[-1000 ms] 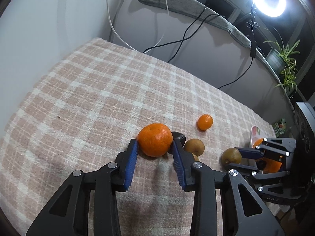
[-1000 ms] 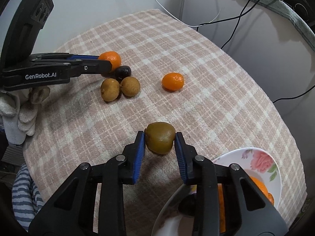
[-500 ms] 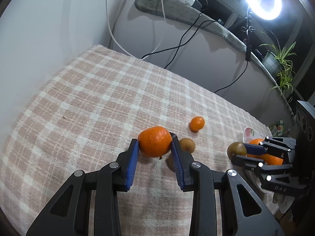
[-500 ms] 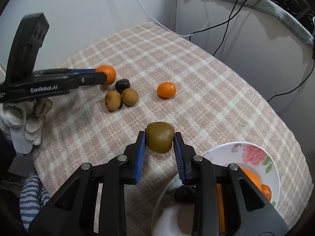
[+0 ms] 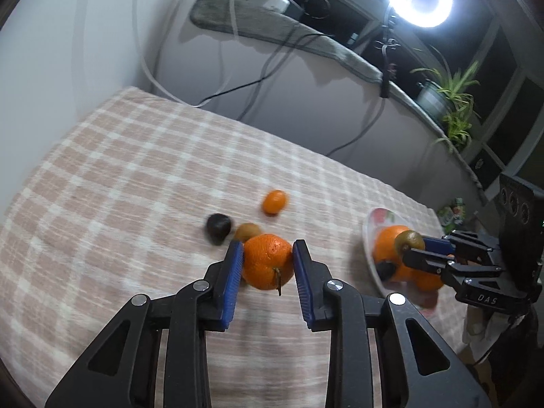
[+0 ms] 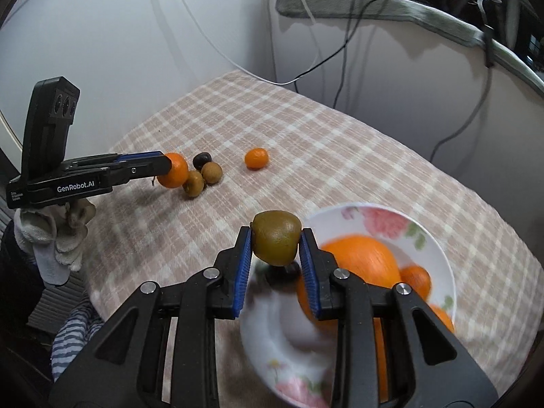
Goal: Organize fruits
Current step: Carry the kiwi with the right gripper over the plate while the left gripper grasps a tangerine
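Left wrist view shows the left gripper [image 5: 268, 265] with its blue-padded jaws clamped on a round orange tangerine [image 5: 268, 261], held above the bench covered in a pink-and-white checked cloth [image 5: 136, 170]; a short stem hangs from the fruit's underside. Bare cloth spreads to the left and far side, up to the pale wall. Just beyond the tangerine lie a brown kiwi [image 5: 248, 232], a dark round fruit [image 5: 218, 227] and, farther, a small orange mandarin [image 5: 274, 201], all blurred.

Right wrist view shows the right gripper [image 6: 276, 248] with its jaws closed on an olive-brown kiwi [image 6: 277, 242], raised over the near-left rim of a white floral plate [image 6: 380, 221]. The plate sits near the bench's right edge and carries a large orange [image 6: 363, 261] and smaller orange fruits. Open cloth lies between the plate and the fruit cluster at far left, where the left gripper reaches in level from the left side.
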Demonstrator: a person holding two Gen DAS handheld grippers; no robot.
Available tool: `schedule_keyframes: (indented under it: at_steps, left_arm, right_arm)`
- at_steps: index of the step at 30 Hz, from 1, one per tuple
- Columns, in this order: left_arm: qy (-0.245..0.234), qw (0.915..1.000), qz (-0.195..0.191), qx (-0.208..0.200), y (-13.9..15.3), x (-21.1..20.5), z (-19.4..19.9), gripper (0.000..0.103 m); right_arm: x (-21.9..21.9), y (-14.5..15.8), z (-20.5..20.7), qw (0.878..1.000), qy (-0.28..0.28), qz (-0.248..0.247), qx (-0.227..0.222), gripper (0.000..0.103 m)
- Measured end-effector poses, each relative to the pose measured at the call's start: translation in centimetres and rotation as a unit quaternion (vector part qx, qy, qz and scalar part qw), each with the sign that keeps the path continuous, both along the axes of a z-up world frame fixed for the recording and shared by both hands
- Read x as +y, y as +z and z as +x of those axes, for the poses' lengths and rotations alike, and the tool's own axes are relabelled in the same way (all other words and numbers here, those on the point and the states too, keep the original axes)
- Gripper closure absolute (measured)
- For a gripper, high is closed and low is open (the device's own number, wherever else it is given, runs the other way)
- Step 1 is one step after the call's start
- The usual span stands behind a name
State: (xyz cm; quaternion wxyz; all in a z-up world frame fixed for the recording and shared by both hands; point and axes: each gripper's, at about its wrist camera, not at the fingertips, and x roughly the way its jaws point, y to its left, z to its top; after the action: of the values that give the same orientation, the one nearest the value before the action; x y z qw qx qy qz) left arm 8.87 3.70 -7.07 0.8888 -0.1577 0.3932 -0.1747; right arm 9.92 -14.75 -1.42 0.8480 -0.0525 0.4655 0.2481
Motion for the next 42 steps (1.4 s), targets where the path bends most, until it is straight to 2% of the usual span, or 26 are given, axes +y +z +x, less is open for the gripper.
schedule_keyframes:
  at_steps: [4,5,6,7,11,14,15,16,17,19,20,27,42]
  left_arm:
    - [-0.018,0.9998,0.001,-0.001,-0.1,-1.9,0.0,0.077]
    - [-0.023,0.9997,0.001,0.001,-0.4,-2.3,0.0,0.081]
    - [-0.027,0.9996,0.002,0.004,-0.6,-2.6,0.0,0.093]
    - [-0.031,0.9995,0.003,0.006,-0.7,-2.8,-0.1,0.095]
    - [-0.036,0.9993,0.011,0.008,-1.0,-3.2,-0.6,0.095]
    - [-0.046,0.9985,0.030,-0.005,-0.8,-3.9,-1.1,0.095]
    - [-0.053,0.9980,0.034,-0.009,-0.7,-4.2,-1.1,0.094]
    - [-0.054,0.9976,0.043,-0.011,-0.6,-4.6,-1.1,0.088]
    - [-0.054,0.9972,0.050,-0.015,-0.4,-4.9,-1.0,0.082]
    - [-0.060,0.9954,0.071,-0.023,-0.3,-5.9,-0.7,0.060]
    - [-0.065,0.9941,0.083,-0.026,-0.2,-6.4,-0.4,0.058]
    - [-0.070,0.9860,0.148,-0.032,-1.2,-9.1,2.1,0.057]
    - [-0.046,0.9827,0.180,-0.008,-2.5,-8.0,3.3,0.057]
  right_arm:
    - [-1.9,0.1,-1.7,1.000,-0.015,0.000,-0.001,0.074]
    - [-2.3,0.1,-2.1,1.000,-0.019,0.002,0.000,0.074]
    - [-2.6,0.1,-2.5,1.000,-0.023,0.003,0.001,0.074]
    - [-3.0,0.1,-2.9,1.000,-0.026,0.004,0.003,0.074]
    - [-4.3,0.2,-4.1,0.999,-0.040,0.011,0.002,0.074]
    - [-5.1,0.0,-4.7,0.999,-0.048,0.018,0.006,0.074]
    - [-5.2,-0.2,-4.9,0.998,-0.050,0.020,0.009,0.074]
    - [-5.3,-0.3,-5.0,0.998,-0.051,0.021,0.010,0.074]
    - [-5.3,-0.5,-5.1,0.998,-0.052,0.023,0.012,0.074]
    - [-5.4,-0.7,-5.4,0.998,-0.052,0.025,0.015,0.074]
    - [-5.4,-0.7,-5.5,0.998,-0.053,0.027,0.015,0.074]
    - [-5.3,-1.1,-5.8,0.997,-0.049,0.045,0.025,0.074]
    - [-5.4,-3.0,-5.2,0.996,-0.061,0.044,0.040,0.074]
